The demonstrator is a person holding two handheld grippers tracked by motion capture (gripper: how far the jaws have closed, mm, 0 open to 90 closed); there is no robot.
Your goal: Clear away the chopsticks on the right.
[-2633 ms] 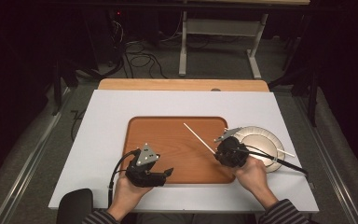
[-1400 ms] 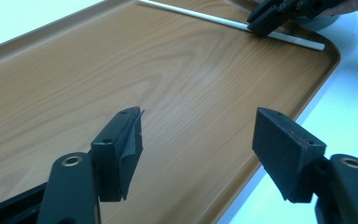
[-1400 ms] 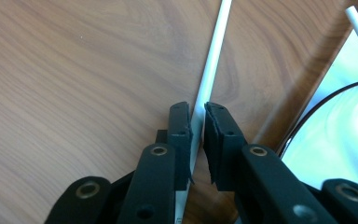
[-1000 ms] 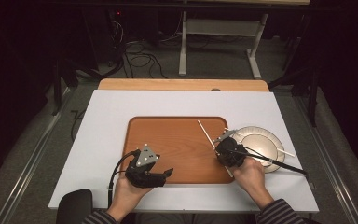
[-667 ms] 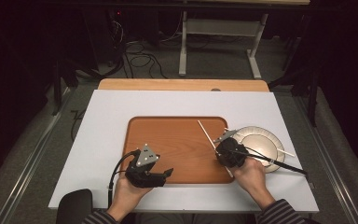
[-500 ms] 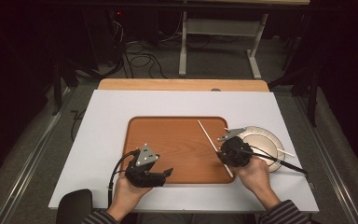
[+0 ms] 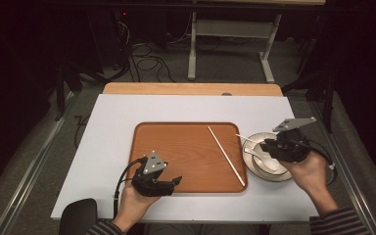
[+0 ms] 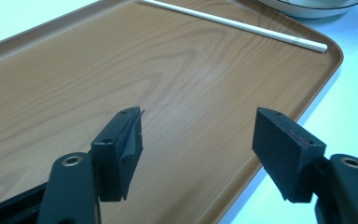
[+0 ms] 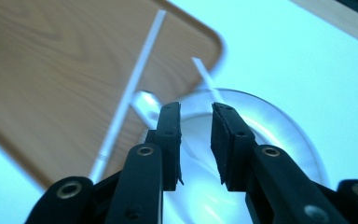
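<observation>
A brown wooden tray (image 7: 176,147) lies mid-table. One white chopstick (image 7: 225,154) rests slantwise on its right part. A white bowl (image 7: 254,169) stands just right of the tray, with a second white stick (image 7: 245,138) leaning on its far rim. My right gripper (image 7: 267,146) hovers over the bowl, its jaws a little apart with nothing between them. In the right gripper view the gripper (image 9: 196,140) looks down at the bowl (image 9: 284,135) and the chopstick (image 9: 130,93). My left gripper (image 7: 176,181) stands wide open and empty over the tray's front left, also seen in its own view (image 8: 198,135).
The tray and bowl sit on a white tabletop (image 7: 107,147), with a wooden strip (image 7: 191,89) along its far edge. Cables and a desk frame (image 7: 235,29) lie on the dark floor beyond. A dark round object (image 7: 78,215) sits at the front left corner.
The chopstick that my right gripper carried over the tray now lies on the tray. The right gripper has let go and moved right over the bowl. The left gripper has stayed put.
</observation>
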